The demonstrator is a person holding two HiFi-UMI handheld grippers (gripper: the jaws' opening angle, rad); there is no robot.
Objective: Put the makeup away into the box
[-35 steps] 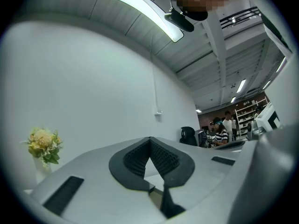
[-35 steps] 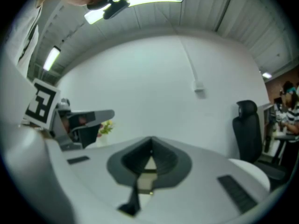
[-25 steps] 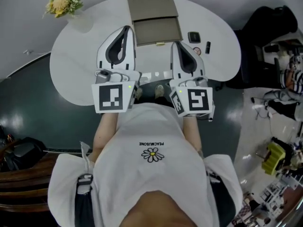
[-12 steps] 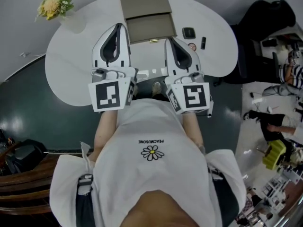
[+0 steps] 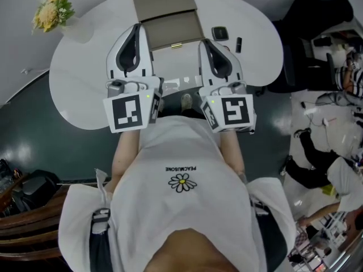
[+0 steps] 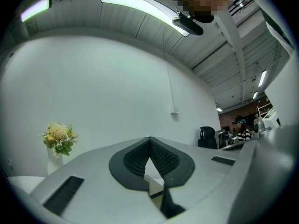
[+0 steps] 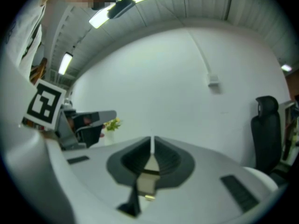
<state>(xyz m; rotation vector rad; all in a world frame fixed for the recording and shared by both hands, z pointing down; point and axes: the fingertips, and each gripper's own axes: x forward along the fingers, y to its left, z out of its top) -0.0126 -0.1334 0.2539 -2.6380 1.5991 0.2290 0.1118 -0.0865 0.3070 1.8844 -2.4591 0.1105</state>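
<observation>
Two tongs: left tongs [image 6: 149, 140] and right tongs [image 7: 152, 141], both closed, pads meeting at the tips, nothing held.
Position of tongs: side by side over the near part of the white surface [image 5: 79, 78], pointing towards the far edge, one on either side of the box front.
Box: beige box [image 5: 176, 32] at the far middle of the surface, lid folded back, tray apparently bare.
Makeup: dark square compact [image 5: 220, 33] just right of the box; slim dark tube [image 5: 239, 44] a little further right; both flat on the surface, none in the box yet.
Other things: yellow flowers [image 5: 48, 13] at the far left, well apart from the work.
Step in hand: probably the reach for a first item, nothing yet gripped.
Doing it well: use the right tongs, nearest the compact; spread the pads before arrival, not on top of it; come in low and level; straddle two opposite edges of the compact; squeeze only once centred.
Risk: thin flat case, likely to slide or tip away if nudged by a closed tip.
Left tongs: best kept clear of the box mouth.
</observation>
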